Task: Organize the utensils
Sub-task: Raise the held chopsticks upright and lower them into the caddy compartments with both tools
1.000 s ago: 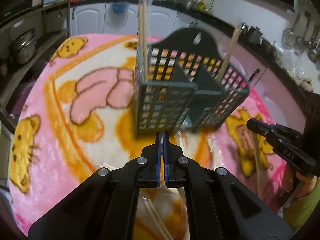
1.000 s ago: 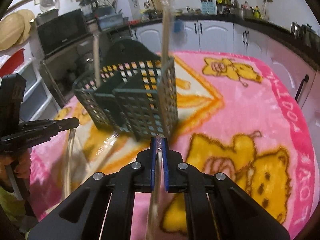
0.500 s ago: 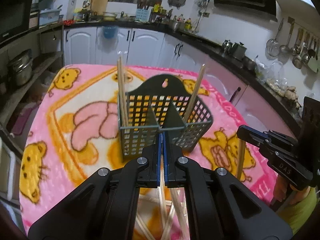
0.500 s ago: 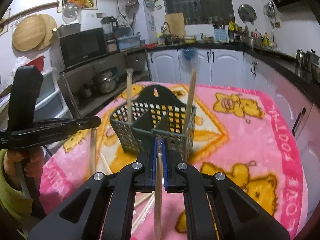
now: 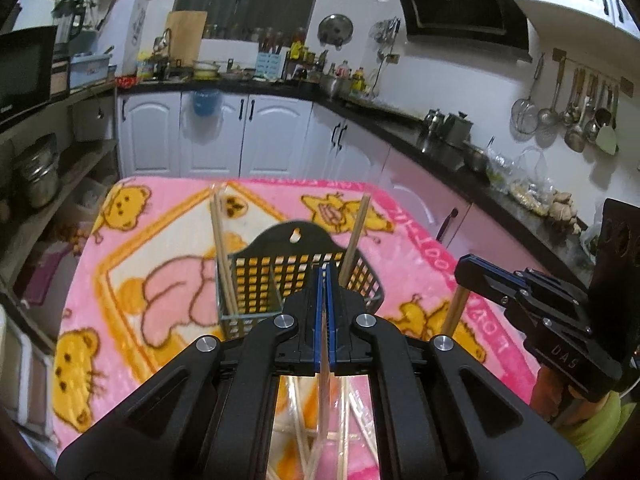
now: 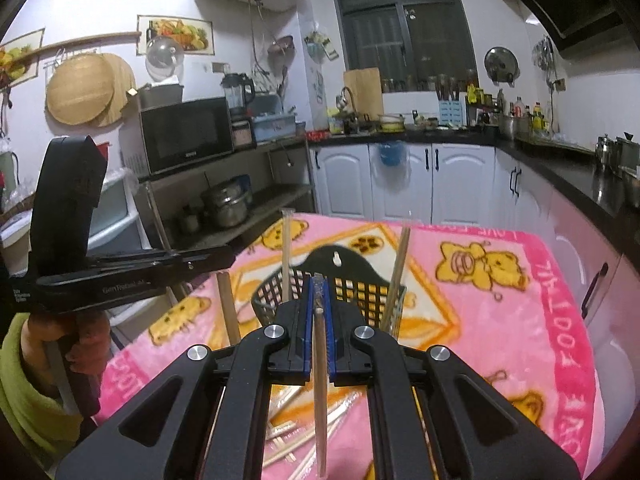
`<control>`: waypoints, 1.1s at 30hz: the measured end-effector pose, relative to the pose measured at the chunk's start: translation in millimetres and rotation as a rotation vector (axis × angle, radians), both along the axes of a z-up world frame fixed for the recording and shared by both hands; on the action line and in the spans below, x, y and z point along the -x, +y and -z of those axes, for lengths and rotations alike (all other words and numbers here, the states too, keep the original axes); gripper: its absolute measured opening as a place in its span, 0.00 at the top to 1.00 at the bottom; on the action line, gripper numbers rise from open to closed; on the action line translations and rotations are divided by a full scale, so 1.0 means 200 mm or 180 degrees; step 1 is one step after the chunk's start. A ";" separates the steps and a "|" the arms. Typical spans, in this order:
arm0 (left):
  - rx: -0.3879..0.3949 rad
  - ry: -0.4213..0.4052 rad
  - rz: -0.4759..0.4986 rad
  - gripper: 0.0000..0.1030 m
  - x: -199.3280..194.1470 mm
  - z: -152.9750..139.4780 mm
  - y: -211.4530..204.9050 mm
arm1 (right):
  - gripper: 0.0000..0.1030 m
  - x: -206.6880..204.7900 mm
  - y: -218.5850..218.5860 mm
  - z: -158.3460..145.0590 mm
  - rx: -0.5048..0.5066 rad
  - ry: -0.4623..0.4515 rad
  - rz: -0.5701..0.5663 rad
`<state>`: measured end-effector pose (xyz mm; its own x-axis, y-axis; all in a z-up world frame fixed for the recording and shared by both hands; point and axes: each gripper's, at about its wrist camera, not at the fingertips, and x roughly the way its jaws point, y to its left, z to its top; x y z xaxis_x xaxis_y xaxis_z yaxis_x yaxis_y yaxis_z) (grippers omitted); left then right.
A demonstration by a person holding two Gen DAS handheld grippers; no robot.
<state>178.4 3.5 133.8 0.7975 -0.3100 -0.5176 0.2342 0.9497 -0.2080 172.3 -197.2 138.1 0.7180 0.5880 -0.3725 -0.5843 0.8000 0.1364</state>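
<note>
A dark slotted utensil basket (image 5: 256, 280) stands on the pink blanket, with wooden chopsticks (image 5: 222, 256) upright in it. It also shows in the right wrist view (image 6: 360, 284). My left gripper (image 5: 325, 312) is shut on a wrapped chopstick (image 5: 324, 408) that hangs down, held above and in front of the basket. My right gripper (image 6: 319, 320) is shut on another wrapped chopstick (image 6: 320, 400), also raised in front of the basket. The right gripper shows at the right of the left wrist view (image 5: 520, 300). Several loose chopsticks (image 6: 296, 440) lie on the blanket below.
The pink cartoon blanket (image 5: 140, 280) covers the table. White cabinets (image 5: 216, 136) and a dark counter with kitchenware run behind. A shelf with pots (image 6: 228, 204) and a microwave (image 6: 184, 132) stands to the left.
Both grippers have risen and drawn back from the basket, each lifting its chopstick off the blanket. The basket now looks smaller and lower in both views.
</note>
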 end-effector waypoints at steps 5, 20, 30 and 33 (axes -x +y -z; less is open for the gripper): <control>0.0062 -0.0109 0.0041 1.00 0.00 -0.07 -0.04 | 0.95 -0.01 0.00 -0.07 -0.0082 -0.0089 -0.0007; 0.0091 -0.0452 0.0125 1.00 -0.05 -0.34 -0.12 | 0.95 -0.05 0.01 -0.28 -0.0216 -0.0376 0.0024; 0.0025 -0.0588 0.0090 1.00 -0.15 -0.45 -0.14 | 0.95 -0.12 0.02 -0.40 -0.0297 -0.0540 0.0066; 0.0007 -0.0619 0.0060 1.00 -0.18 -0.48 -0.13 | 0.95 -0.15 0.01 -0.43 -0.0338 -0.0573 0.0081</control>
<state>214.0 -22.3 229.3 0.8764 -0.3269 -0.3536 0.2880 0.9443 -0.1592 202.9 -194.6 224.4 0.7825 0.5979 -0.1737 -0.5866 0.8015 0.1162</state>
